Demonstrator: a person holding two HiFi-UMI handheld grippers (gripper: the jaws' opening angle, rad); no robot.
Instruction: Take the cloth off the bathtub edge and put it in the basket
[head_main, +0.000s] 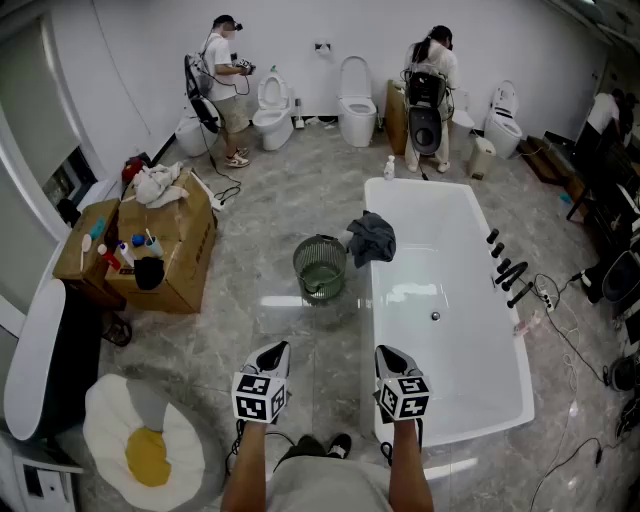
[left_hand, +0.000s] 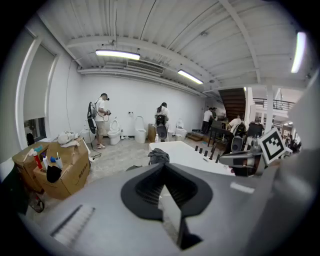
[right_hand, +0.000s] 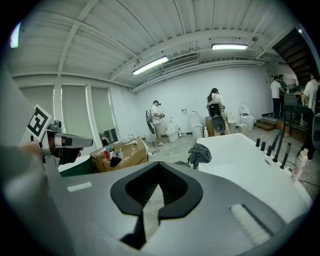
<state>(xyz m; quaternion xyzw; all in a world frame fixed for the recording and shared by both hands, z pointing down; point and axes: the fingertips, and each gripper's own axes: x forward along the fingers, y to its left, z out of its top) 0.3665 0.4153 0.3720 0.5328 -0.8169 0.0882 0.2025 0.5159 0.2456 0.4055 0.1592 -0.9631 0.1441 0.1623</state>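
A dark grey cloth (head_main: 371, 238) hangs over the left rim of the white bathtub (head_main: 480, 350), near its far end. It also shows as a dark heap, the cloth (left_hand: 158, 156) in the left gripper view and the cloth (right_hand: 200, 153) in the right gripper view. Just left of it on the floor stands a dark wire basket (head_main: 320, 267). My left gripper (head_main: 270, 358) and right gripper (head_main: 392, 360) are held side by side near my body, well short of the cloth. Both are shut with nothing between the jaws.
Open cardboard boxes (head_main: 165, 245) with bottles and a rag stand at the left. A white and yellow egg-shaped rug (head_main: 140, 445) lies at the lower left. Toilets (head_main: 357, 100) line the far wall, where two people (head_main: 225, 85) stand. Black taps (head_main: 508, 270) sit on the tub's right rim.
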